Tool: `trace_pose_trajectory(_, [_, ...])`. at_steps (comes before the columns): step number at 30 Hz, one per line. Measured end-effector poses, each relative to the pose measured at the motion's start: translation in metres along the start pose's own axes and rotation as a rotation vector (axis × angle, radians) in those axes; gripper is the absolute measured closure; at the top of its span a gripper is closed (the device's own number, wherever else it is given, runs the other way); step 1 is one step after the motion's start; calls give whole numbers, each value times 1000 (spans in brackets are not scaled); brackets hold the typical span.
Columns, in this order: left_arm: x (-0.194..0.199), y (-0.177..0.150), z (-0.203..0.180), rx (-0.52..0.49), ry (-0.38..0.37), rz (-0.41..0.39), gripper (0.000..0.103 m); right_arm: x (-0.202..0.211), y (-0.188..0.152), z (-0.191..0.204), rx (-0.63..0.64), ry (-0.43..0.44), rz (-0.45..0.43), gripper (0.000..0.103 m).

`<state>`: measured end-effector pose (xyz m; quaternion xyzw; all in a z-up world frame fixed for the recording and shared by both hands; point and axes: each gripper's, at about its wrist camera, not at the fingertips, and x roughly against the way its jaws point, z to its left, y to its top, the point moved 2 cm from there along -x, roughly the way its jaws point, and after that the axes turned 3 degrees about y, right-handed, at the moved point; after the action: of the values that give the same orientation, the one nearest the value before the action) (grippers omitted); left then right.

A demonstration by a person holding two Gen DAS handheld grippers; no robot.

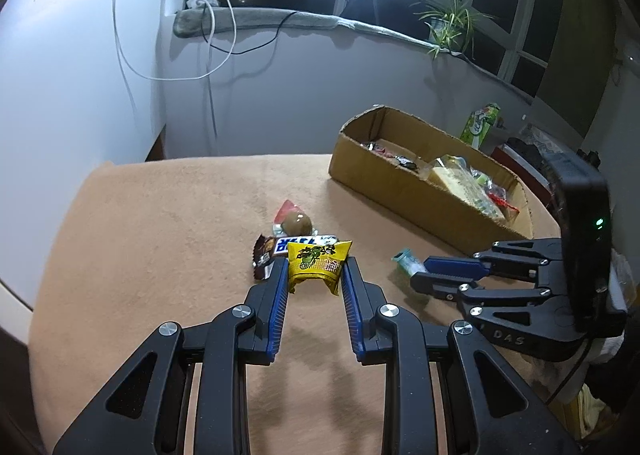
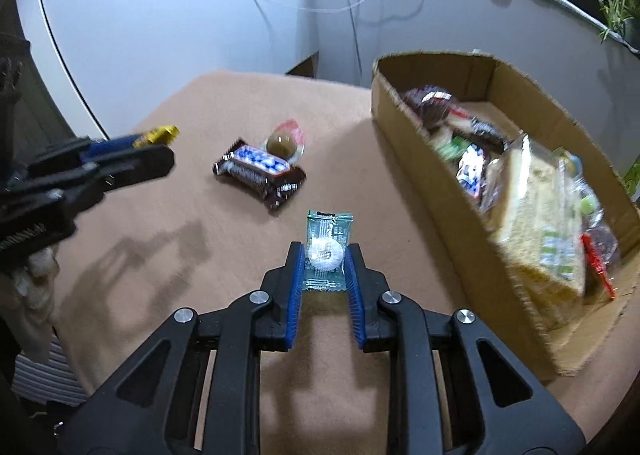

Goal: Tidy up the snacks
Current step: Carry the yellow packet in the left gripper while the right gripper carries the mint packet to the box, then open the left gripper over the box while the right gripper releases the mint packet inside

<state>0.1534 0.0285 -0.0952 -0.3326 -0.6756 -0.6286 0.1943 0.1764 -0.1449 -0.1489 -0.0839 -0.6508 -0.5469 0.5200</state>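
My left gripper [image 1: 315,269] is shut on a yellow snack packet [image 1: 316,265] and holds it above the tan table. My right gripper [image 2: 324,261] is shut on a clear green candy wrapper [image 2: 326,247] with a white round sweet inside; it also shows in the left wrist view [image 1: 406,261]. On the table lie a dark chocolate bar with a blue-white wrapper [image 2: 260,171] and a brown ball in clear wrap [image 2: 283,142]. A cardboard box [image 2: 404,151] with several snacks stands to the right. The left gripper [image 2: 132,151] shows at the left of the right wrist view.
The table is covered in a tan cloth [image 1: 160,235] and ends near a white wall with hanging cables [image 1: 208,39]. A green carton [image 1: 480,123] stands behind the box. A potted plant [image 1: 450,21] and a ring light are on the sill.
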Motion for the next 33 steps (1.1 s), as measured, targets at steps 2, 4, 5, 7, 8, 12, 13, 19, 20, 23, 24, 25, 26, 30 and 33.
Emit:
trace_pose_trajectory(2, [0,3,-4,-7,-2,-6,78,11,4,-1,2,-5,-21,82])
trace_pose_trajectory(4, [1,8,-9,-18,-5,-14,78,19,8,-3,5,-11,-41,82])
trace_pose_trajectory(5, [1,11,-11,-22,-5,-18,78,26,11,-5,3,-14,-55,82])
trace_pose_trajectory(7, [0,16,-15,-29,-10,-26,78,34,16,-10,-1,-17,-74,82])
trace_pose_trajectory(8, [-1,18,-17,-33,-12,-30,78,38,19,-13,-4,-20,-84,82])
trace_pose_trajectory(12, [-6,30,-27,-49,-24,-41,78,48,29,-27,-14,-35,-108,82])
trace_pose_trajectory(13, [-8,33,-30,-54,-29,-42,78,49,31,-31,-16,-40,-112,82])
trace_pose_trajectory(19, [-23,52,-47,-79,-49,-50,78,56,47,-62,-38,-72,-134,82])
trace_pose_trajectory(20, [-26,55,-50,-82,-53,-52,78,56,49,-68,-41,-77,-137,82])
trace_pose_trajectory(23, [-35,65,-58,-88,-65,-55,78,58,56,-82,-52,-94,-146,82])
trace_pose_trajectory(24, [-39,69,-61,-92,-70,-56,78,58,58,-87,-56,-100,-148,82])
trace_pose_trajectory(25, [-42,72,-64,-94,-73,-56,78,57,61,-92,-60,-103,-149,82])
trace_pose_trajectory(26, [-44,74,-65,-96,-76,-57,78,56,65,-100,-67,-106,-150,82])
trace_pose_trajectory(30, [-57,84,-74,-103,-85,-51,78,52,76,-120,-95,-108,-148,82])
trace_pose_trajectory(33, [-70,89,-78,-100,-89,-38,78,48,82,-132,-115,-107,-145,82])
